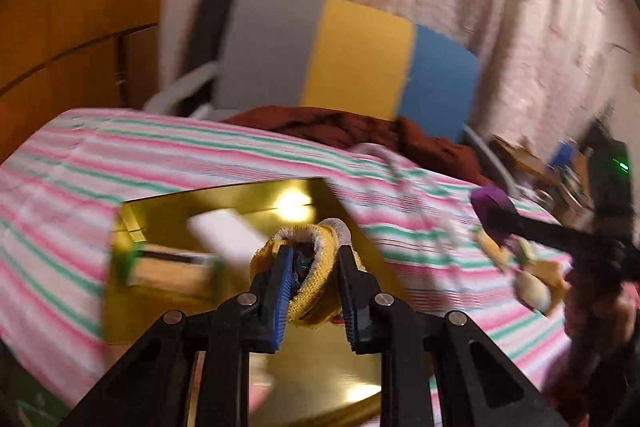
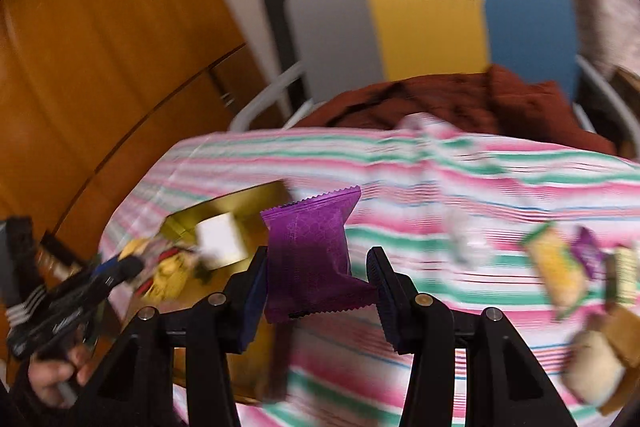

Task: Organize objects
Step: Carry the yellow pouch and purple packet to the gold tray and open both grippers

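On the tabletop covered with a pink, green and white striped cloth (image 1: 200,155) sits a shiny gold rectangular tray (image 1: 224,203). Motion blur smears what lies in it: the left wrist view shows a white rectangular block (image 1: 226,233) and a wooden-coloured piece with green ends (image 1: 168,269), while the right wrist view shows a white patch and some yellow-and-red wrappers (image 2: 168,269) at its near edge; what these are cannot be told.

The left tool (image 1: 314,277) pinches a mustard-yellow knitted pouch with a pale fuzzy rim (image 1: 310,269) between its blue pads, held above the tray's near part. Something dark and reddish shows inside the pouch, too blurred to identify.

The right tool (image 2: 320,281) holds a purple foil sachet with zigzag-cut ends (image 2: 314,253). The sachet presses against the left pad, with a small gap before the right pad, and its lower edge is cut off behind the tool's frame. It hangs above the cloth just right of the tray.

Further right on the cloth lie loose snack packets (image 2: 560,267), yellow, purple and tan, heavily blurred. Behind the tabletop stands a chair with a grey, yellow and blue back (image 2: 432,15), with a rust-brown cloth (image 2: 460,99) heaped on it.
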`<state>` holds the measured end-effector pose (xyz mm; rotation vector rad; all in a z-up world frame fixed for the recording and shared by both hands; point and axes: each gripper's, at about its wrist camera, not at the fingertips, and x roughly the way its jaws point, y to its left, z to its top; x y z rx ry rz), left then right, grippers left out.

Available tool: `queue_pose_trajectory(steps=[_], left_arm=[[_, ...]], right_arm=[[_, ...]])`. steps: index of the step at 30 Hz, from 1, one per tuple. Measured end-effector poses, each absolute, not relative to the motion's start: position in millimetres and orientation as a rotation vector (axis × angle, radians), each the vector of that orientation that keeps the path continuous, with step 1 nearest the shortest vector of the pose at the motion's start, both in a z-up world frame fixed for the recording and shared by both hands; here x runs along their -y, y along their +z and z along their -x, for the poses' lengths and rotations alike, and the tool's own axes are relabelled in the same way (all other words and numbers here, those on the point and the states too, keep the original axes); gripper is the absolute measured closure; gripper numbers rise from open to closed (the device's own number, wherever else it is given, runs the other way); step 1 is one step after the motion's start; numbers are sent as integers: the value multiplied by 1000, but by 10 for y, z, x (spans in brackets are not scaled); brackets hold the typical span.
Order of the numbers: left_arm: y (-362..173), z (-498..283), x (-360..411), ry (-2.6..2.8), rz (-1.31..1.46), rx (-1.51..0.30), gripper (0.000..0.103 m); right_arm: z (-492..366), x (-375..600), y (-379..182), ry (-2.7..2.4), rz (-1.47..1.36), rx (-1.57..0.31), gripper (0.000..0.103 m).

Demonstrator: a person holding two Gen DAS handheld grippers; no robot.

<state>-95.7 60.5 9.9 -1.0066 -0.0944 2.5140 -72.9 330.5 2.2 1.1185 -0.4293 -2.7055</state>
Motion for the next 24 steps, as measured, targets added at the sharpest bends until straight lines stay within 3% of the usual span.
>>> queue_pose_trajectory(steps=[4,7,9,10,15,24], left_arm=[[-3,1143,-209,2632,1061,96,81],[-91,1230,20,2715,1122,133,65],[-134,1244,147,2744,1137,177,53],[-151,1240,199,2761,1142,193,53],[-167,1133,310,2763,1138,236,53],[-99,860,86,2716,1102,201,53]], right_arm=[[975,-2758,-53,-2624,-1159,388,54],[1103,-2510,-86,-2567,-1177,426,51],[1138,-2406,-83,-2556,-1177,430,42],[1153,-2358,-84,-2567,-1178,424,35],[1087,-2252,-114,-2572,-1200,390,31],[814,-2233,-212,-2605,-1238,363,15]])
